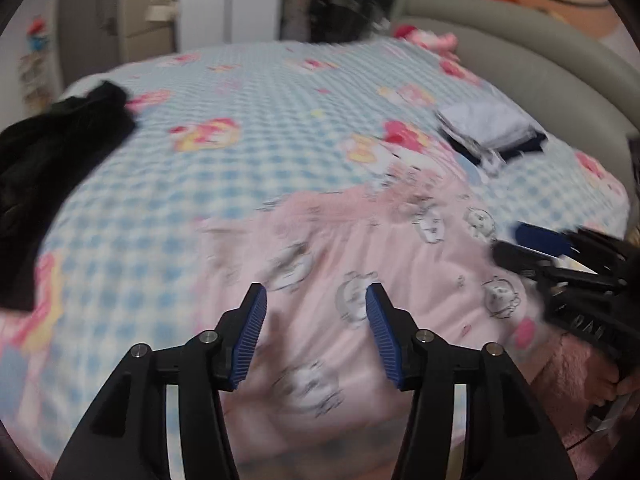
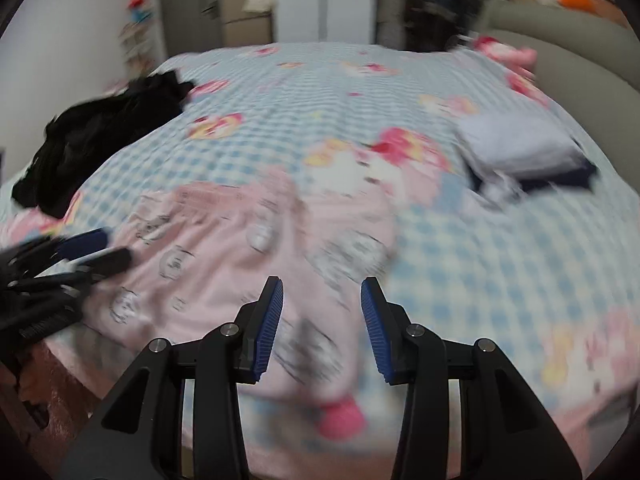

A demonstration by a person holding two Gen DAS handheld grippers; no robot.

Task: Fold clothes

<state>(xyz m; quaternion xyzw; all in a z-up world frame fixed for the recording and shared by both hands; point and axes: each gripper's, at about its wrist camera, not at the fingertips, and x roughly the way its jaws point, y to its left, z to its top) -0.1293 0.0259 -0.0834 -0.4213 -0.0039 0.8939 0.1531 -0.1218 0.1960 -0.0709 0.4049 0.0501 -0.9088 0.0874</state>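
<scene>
A pale pink garment (image 1: 360, 280) printed with small cartoon faces lies spread on the near part of the bed; it also shows in the right wrist view (image 2: 240, 248). My left gripper (image 1: 316, 300) is open and empty above the garment's near middle. My right gripper (image 2: 322, 294) is open and empty above the garment's right edge. Each gripper shows at the side of the other's view: the right one (image 1: 560, 256) and the left one (image 2: 72, 256). Both views are motion-blurred.
The bed (image 1: 248, 92) has a blue-checked cover with pink cartoon prints. A crumpled black garment (image 1: 52, 148) lies at the left, also in the right wrist view (image 2: 100, 132). A folded pile of white and navy clothes (image 1: 492, 128) sits at the right by the grey headboard (image 1: 540, 64).
</scene>
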